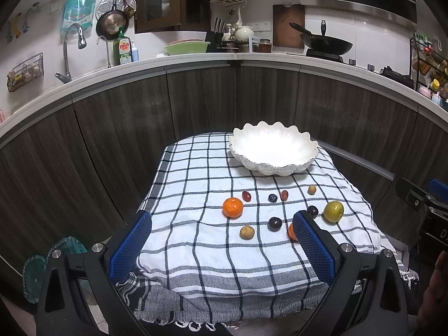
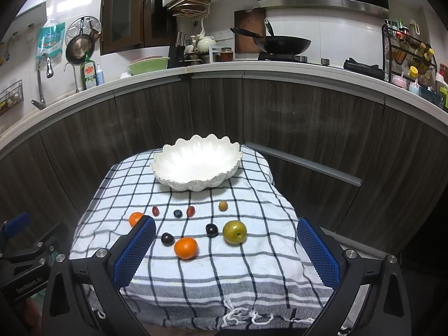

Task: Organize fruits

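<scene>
Your left hand-held gripper (image 1: 221,225) hangs over the near edge of the table (image 1: 196,266), fingers spread wide, nothing between the blue pads (image 1: 130,247). Your right hand-held gripper (image 2: 225,232) is likewise spread and empty, low over the near right part of the checked cloth (image 2: 224,280). The white scalloped bowl (image 2: 196,179) sits at the far end of the cloth, nothing in it. Fruits lie loose on the cloth between bowl and grippers. Far row, left to right: a mandarin (image 1: 232,207), a red grape (image 1: 246,196), a blueberry (image 1: 272,197), a second red grape (image 1: 284,195), and a small tan fruit (image 1: 312,189) set apart to the right. Nearer row: a brown longan-like fruit (image 1: 247,232) at left, a dark plum (image 1: 274,223), a second mandarin (image 2: 186,248) partly hidden behind your left gripper's right finger in the left view, another dark plum (image 2: 212,230), and a green apple-like fruit (image 2: 234,231) at right, just beside that plum. No fruit touches a gripper.
</scene>
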Tool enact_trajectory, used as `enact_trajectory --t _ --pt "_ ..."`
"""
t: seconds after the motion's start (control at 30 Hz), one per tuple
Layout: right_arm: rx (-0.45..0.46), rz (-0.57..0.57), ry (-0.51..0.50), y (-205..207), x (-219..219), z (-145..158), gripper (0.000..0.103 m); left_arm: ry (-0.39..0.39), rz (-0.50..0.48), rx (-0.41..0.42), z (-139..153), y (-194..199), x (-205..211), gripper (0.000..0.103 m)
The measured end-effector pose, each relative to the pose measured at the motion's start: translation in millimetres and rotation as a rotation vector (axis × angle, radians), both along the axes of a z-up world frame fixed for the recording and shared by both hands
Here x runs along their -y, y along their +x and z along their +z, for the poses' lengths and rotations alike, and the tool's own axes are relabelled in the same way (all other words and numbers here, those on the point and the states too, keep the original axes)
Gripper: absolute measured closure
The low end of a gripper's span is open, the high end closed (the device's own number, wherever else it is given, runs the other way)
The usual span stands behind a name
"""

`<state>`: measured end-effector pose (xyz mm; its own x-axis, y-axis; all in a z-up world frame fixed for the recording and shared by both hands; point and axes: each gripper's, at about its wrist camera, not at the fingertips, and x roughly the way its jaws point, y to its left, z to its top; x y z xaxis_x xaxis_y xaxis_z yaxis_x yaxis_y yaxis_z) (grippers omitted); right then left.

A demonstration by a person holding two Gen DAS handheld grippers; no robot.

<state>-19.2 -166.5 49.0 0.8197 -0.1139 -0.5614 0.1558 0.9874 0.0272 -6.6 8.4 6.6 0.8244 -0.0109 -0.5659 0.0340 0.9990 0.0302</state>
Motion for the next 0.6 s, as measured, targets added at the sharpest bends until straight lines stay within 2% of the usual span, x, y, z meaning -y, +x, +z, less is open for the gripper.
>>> enact_trajectory --t 0.6 --pt "0.000 -0.001 0.000 0.3 0.0 -0.9 0.001 -0.003 -0.001 0.003 0.3 0.3 -1.1 0.000"
